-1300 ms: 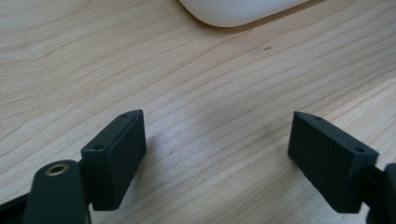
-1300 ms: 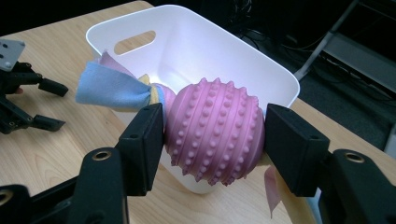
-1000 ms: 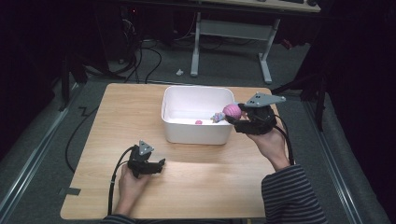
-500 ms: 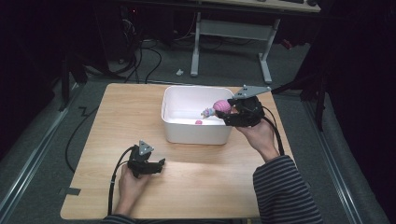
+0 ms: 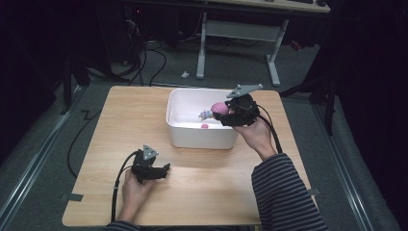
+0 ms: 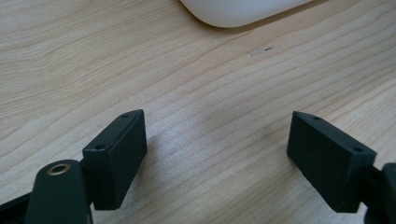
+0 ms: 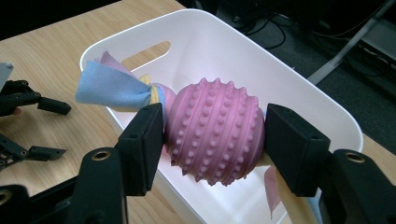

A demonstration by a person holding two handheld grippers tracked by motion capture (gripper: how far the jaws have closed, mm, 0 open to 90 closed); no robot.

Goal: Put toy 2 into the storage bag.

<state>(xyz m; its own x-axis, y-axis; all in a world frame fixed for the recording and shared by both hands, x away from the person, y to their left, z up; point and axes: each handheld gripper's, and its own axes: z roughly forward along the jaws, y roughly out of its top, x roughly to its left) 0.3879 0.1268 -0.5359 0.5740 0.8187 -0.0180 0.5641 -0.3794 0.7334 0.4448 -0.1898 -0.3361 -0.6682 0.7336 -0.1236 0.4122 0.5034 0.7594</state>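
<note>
Right gripper (image 7: 212, 140): clamped on the pink studded ball (image 7: 215, 130), one black pad on each side of it.
Ball's place: held above the white bin (image 5: 202, 137), over its right-hand rim in the high view.
Right gripper view adds: studs on the ball and blue and yellow cloth strips (image 7: 112, 88) knotted to its end; in the high view the toy (image 5: 217, 109) is a small pink blob.
High view adds: a small pink thing (image 5: 204, 126) lying on the bin's floor.
Left gripper (image 6: 217, 149): jaws apart, nothing between them, bare wooden table (image 6: 187, 84) beneath.
Left gripper's place: near the table's front edge, well apart from the bin (image 5: 151, 168).
</note>
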